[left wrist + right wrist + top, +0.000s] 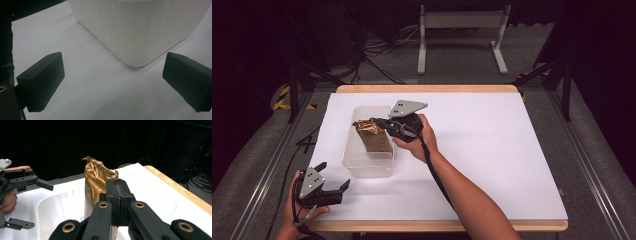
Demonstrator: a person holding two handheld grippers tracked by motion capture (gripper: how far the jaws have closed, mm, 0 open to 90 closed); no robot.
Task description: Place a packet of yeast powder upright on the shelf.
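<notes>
A gold-brown foil bag (373,135) stands upright inside a clear plastic container (362,167) on the left half of the table. My right gripper (381,123) is shut on the bag's crumpled top, coming in from the right. In the right gripper view the jaws (117,188) pinch the top edge of the bag (96,176) above the container (57,205). Whether the bag rests on the container's floor I cannot tell. My left gripper (333,176) sits open near the front left corner, holding nothing. In its own view the open gripper (112,80) faces the container's corner (140,30).
The table has a white cover (492,150) and a wooden rim (427,88). Behind it on the floor are a grey metal stand (462,30) and cables (377,50). The left gripper (40,206) also appears at the left of the right gripper view.
</notes>
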